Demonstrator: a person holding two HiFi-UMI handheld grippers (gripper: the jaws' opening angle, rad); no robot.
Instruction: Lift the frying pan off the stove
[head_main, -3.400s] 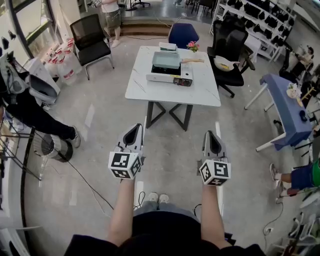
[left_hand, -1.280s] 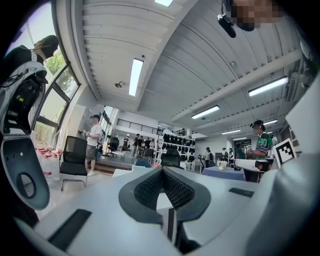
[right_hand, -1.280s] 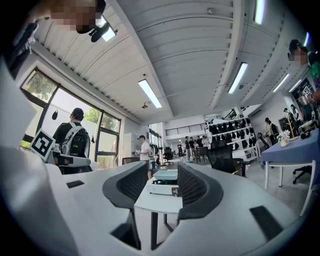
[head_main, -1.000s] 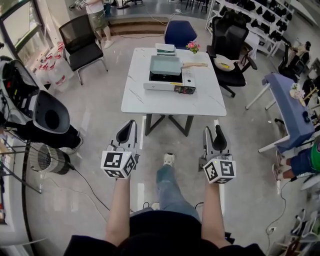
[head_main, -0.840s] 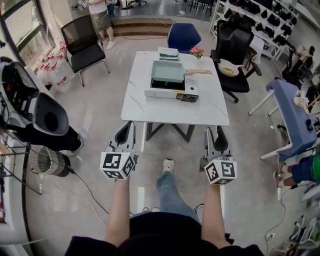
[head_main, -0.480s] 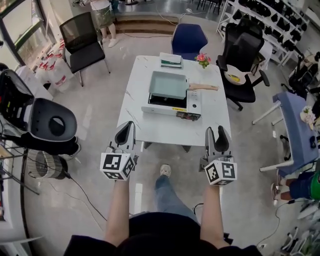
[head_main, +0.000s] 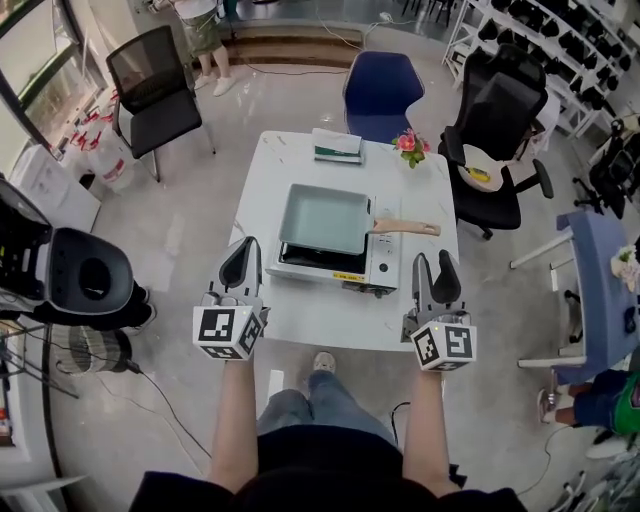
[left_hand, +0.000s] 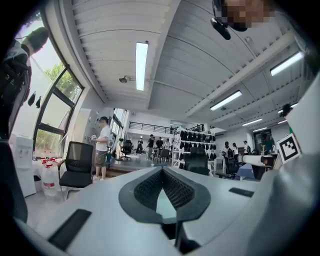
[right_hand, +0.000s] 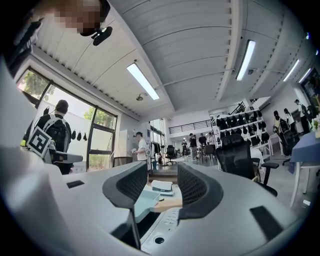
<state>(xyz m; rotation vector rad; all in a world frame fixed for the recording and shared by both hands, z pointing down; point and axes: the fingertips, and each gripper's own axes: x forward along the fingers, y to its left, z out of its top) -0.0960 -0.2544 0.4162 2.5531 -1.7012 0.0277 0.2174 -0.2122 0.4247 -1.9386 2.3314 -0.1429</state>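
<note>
A pale green rectangular frying pan (head_main: 326, 218) with a wooden handle (head_main: 405, 227) pointing right sits on a white portable stove (head_main: 340, 262) on the white table (head_main: 270, 170). My left gripper (head_main: 242, 250) hovers at the table's near left edge, shut with nothing in it; in the left gripper view its tips (left_hand: 162, 168) meet and a sliver of the pan (left_hand: 166, 205) shows below them. My right gripper (head_main: 433, 263) is open at the near right, just right of the stove. In the right gripper view, pan (right_hand: 145, 200), handle (right_hand: 167, 202) and stove (right_hand: 165, 225) show between its jaws (right_hand: 162, 172).
A book stack (head_main: 337, 146) and a flower pot (head_main: 410, 147) sit at the table's far side. A blue chair (head_main: 383, 85) stands behind it, a black office chair (head_main: 500, 120) to the right, a black chair (head_main: 150, 75) at far left. A person (head_main: 200, 25) stands at the back.
The table with stove and pan has drawn much nearer in the head view. Both grippers have gone forward together and now reach the table's near edge. Their jaws look unchanged.
</note>
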